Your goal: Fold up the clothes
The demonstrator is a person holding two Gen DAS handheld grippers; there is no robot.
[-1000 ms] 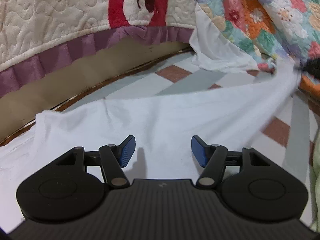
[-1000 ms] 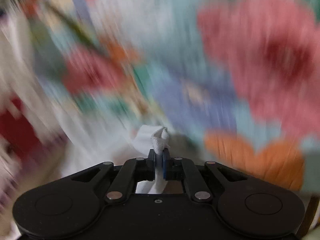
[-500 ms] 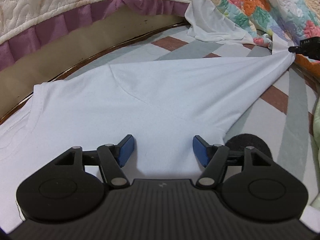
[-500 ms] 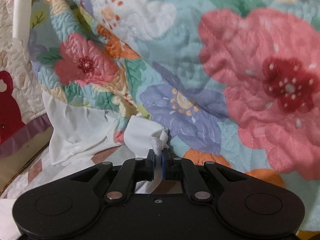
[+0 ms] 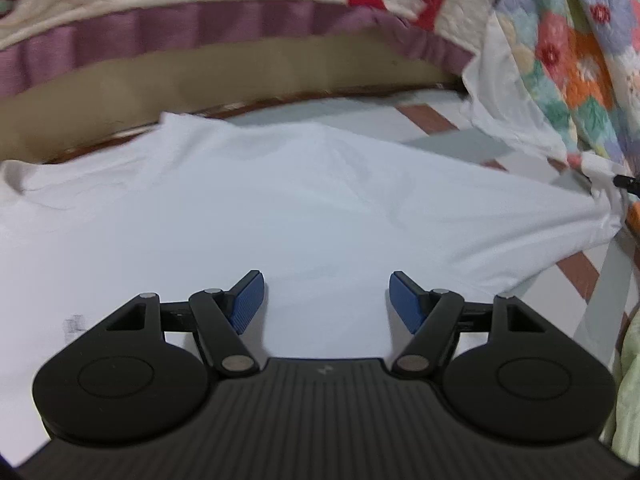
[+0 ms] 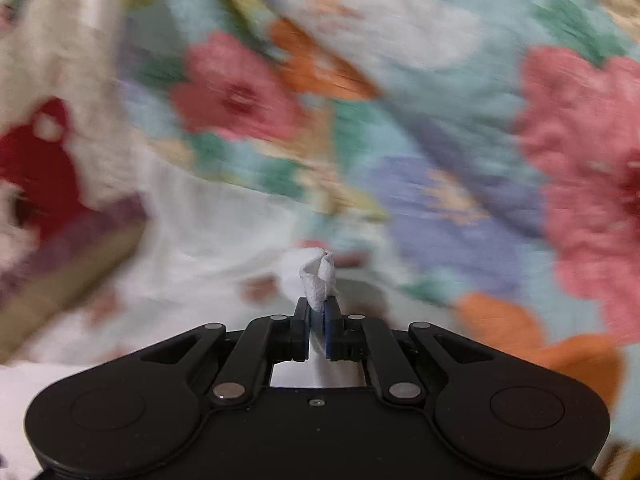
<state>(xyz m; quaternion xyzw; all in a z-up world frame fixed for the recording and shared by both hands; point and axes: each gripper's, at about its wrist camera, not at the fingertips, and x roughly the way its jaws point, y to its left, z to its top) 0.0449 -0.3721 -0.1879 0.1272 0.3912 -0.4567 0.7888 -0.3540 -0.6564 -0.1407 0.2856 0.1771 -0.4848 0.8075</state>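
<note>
A white T-shirt point(image 5: 280, 200) lies spread across the checked surface in the left wrist view. My left gripper point(image 5: 326, 300) is open and empty, low over the shirt's middle. My right gripper point(image 6: 318, 320) is shut on a bunched corner of the white T-shirt point(image 6: 318, 276). In the left wrist view that corner point(image 5: 600, 184) is pulled taut at the far right, where the tip of my right gripper point(image 5: 626, 182) shows. The right wrist view is blurred.
A cream quilt with a red bear and purple frill point(image 5: 240, 28) hangs along the back. A floral quilt point(image 5: 580, 60) fills the right side, also in the right wrist view point(image 6: 440, 140). White fabric point(image 5: 504, 112) lies under it. A green cloth point(image 5: 628, 360) sits at the right edge.
My left gripper has swung left over the shirt, so the collar end is now in view. My right gripper keeps its grip on the corner and is moving.
</note>
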